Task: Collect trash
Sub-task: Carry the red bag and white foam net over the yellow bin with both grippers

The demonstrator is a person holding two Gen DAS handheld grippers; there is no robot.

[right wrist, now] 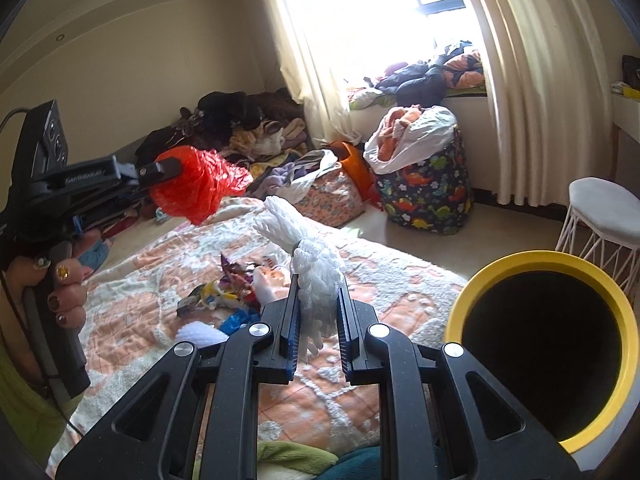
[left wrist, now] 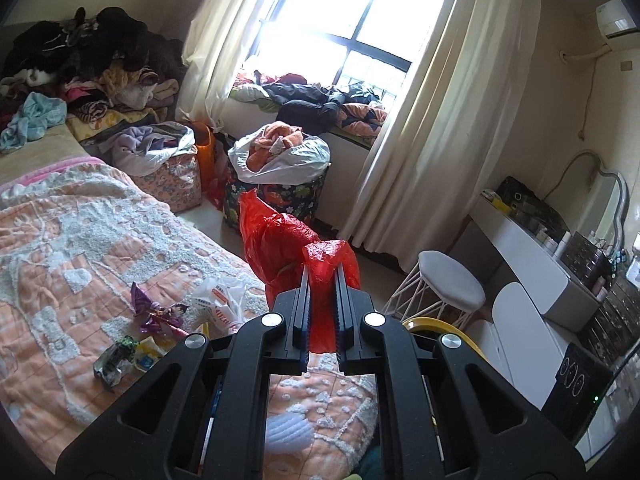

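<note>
The left gripper (left wrist: 323, 276) is matt black plastic with ribbed pads and bright polished metal pivot pins; the right gripper (right wrist: 318, 292) has the same finish with blue-edged pads. The red bag (left wrist: 280, 236) is thin, crinkled, translucent plastic film with a slight gloss. The white foam net (right wrist: 316, 268) is soft, meshed, matt foam. The bed cover (left wrist: 80, 232) is tufted, rough-textured cloth. The wrappers (left wrist: 160, 312) are glossy, creased foil and film. The yellow bin (right wrist: 536, 264) has a smooth plastic rim, dark inside.
</note>
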